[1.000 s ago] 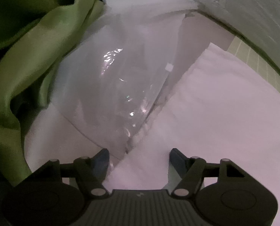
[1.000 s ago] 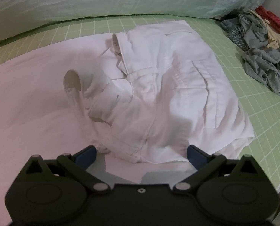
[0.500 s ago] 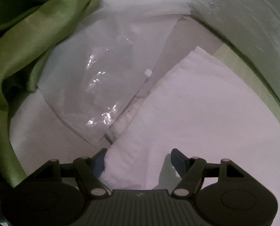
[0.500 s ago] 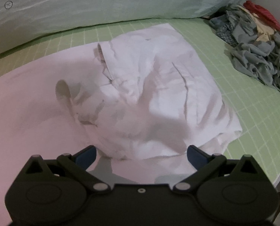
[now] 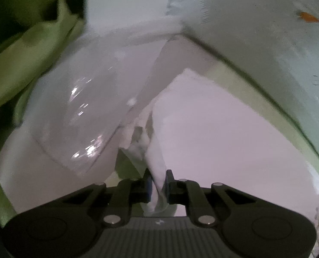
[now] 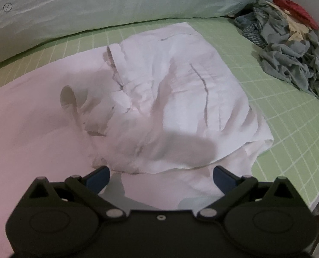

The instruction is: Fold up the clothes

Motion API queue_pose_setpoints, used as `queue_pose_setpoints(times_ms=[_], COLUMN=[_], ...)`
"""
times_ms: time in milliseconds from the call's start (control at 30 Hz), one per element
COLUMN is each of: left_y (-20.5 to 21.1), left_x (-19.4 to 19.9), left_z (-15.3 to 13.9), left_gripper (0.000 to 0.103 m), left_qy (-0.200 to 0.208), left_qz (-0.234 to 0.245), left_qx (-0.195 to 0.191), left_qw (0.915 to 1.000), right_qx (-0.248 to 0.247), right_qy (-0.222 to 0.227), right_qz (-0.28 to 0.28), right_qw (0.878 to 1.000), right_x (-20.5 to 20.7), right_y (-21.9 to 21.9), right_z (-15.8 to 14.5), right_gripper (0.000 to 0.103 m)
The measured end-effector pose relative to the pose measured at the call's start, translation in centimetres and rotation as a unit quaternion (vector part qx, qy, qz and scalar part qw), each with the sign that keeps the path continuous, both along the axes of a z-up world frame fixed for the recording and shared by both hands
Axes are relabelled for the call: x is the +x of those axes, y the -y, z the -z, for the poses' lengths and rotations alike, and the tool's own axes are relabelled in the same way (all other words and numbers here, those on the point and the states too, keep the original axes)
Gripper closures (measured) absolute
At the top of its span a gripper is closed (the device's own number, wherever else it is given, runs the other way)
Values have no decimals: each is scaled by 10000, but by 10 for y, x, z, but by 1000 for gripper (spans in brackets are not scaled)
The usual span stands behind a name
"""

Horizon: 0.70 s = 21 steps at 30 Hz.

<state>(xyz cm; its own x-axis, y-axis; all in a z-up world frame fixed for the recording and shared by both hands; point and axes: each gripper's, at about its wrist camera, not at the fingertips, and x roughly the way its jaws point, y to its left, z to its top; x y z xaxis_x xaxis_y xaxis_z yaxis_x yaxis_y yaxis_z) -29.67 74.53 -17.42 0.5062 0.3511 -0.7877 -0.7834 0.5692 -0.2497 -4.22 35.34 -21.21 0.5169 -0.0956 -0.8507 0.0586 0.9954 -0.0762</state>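
A white shirt (image 6: 172,99) lies partly folded on the green grid mat (image 6: 284,116), its collar and cuff bunched at the middle left. My right gripper (image 6: 161,177) is open and empty, just in front of the shirt's near hem. In the left wrist view my left gripper (image 5: 158,185) is shut on a pinched edge of the white shirt (image 5: 213,133), lifted a little off the surface.
A pile of grey, blue and red clothes (image 6: 288,40) sits at the far right of the mat. A pale green pillow (image 6: 125,2) runs along the back. A clear plastic bag (image 5: 84,116) and green cloth (image 5: 19,60) lie left of the left gripper.
My left gripper has closed on the shirt's edge and raised it. The right gripper has drawn back slightly and stays open.
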Motion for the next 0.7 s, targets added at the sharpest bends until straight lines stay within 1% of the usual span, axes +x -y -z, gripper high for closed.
queue_pose_setpoints(times_ms=[100,233,333,433,500,567,633,700], left_y=[11,33,60,98,132,172,210,238], left_x=[12,41,69,99,119,136,145,151], left_z=[-15,-35,-47,-57,-58,-51,-34,-14], left_gripper=[91,91,91,92,92,93,93,93], left_qy=[165,358,453,474,427,258,-88,-473], left_qz=[230,773,1196,1753,2193,2744,3216,3636], left_qx=[136,423,562,687,669,561,460,316], left_qw=[9995,9955,9902,9810,9724,9596,9457,9298], right_qx=[41,94,122,129,121,135,147,154], right_qy=[27,126,201,270,299,313,316,290], right_qz=[25,39,105,228,323,422,508,563], right_qw=[10000,9999,9997,9993,9990,9985,9981,9979], right_x=[1,1,3,4,5,6,7,7], right_y=[6,18,34,56,73,93,111,127], right_z=[-2,-8,-14,-18,-21,-23,-24,-23], right_gripper=[0,0,0,0,0,0,0,0])
